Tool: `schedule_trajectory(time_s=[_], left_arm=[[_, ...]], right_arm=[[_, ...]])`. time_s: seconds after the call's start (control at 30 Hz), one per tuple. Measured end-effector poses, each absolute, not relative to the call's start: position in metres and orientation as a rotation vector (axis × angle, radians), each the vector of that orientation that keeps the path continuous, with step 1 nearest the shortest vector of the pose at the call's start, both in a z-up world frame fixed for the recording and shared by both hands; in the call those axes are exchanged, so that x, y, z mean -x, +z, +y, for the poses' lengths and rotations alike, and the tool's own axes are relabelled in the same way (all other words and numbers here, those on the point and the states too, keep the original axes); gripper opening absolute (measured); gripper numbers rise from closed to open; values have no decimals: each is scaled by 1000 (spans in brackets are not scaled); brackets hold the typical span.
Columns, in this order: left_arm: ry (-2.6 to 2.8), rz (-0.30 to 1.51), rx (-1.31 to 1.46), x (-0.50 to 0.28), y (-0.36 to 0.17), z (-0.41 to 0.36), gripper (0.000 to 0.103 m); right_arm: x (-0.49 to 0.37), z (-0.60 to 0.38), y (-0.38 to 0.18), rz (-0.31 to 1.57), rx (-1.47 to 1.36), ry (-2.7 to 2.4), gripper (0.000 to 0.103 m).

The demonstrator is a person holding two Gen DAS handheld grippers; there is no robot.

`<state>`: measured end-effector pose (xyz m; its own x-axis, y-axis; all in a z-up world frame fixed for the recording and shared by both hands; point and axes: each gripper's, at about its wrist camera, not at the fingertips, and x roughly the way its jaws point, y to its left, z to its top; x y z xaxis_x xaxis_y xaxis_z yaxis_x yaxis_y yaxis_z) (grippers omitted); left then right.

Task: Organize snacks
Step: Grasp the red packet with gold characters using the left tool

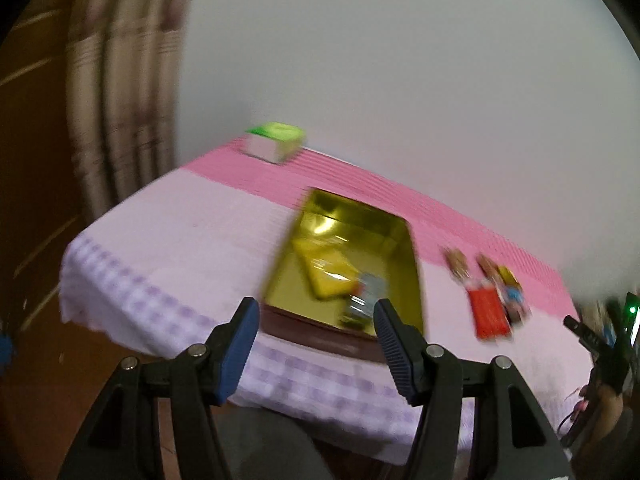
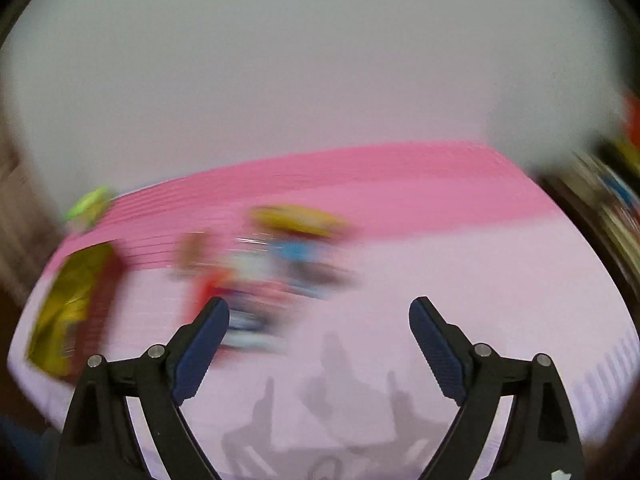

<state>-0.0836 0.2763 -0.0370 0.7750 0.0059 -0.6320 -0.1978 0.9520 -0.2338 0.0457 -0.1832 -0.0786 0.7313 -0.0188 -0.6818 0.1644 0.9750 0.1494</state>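
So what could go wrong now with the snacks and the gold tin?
1. The gold tin sits near the table's front edge, so a bump from the open left tongs might push it off.
2. The leftover snack packets lie crowded together, so the empty, open right tongs might pinch two at once.

Pink tablecloth (image 1: 168, 220), striped curtain (image 1: 120, 92)
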Motion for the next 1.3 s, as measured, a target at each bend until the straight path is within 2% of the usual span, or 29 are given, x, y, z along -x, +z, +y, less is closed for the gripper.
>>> schedule_trajectory(time_s=[0.1, 0.23, 0.33, 0.43, 0.5, 0.8, 1.03, 1.1, 1.2, 1.3], left_arm=[[-2, 730, 191, 66, -49, 223, 61], [-222, 816, 186, 27, -69, 149, 61], [-301, 836, 183, -5, -77, 97, 61], [-302, 842, 115, -34, -85, 55, 61], [-301, 857, 104, -51, -92, 37, 61], [-270, 969, 135, -111, -132, 9, 61], [-214, 990, 186, -134, -147, 26, 62], [-225, 995, 187, -134, -147, 28, 61], [-261, 995, 196, -130, -145, 30, 47], [-279, 1002, 169, -125, -143, 28, 46]], right_arm=[[-17, -254, -103, 764, -355, -238, 90], [0, -291, -118, 774, -443, -280, 90], [-4, -292, -105, 740, -498, -216, 90], [-6, -278, -87, 706, -453, -154, 98], [-7, -267, -82, 712, -435, -108, 99], [-4, -259, -65, 695, -492, 10, 99], [-9, -271, -72, 728, -546, -3, 99], [-9, -272, -73, 729, -552, -7, 99], [-9, -269, -71, 727, -541, 0, 99], [-7, -266, -70, 723, -529, 5, 99]])
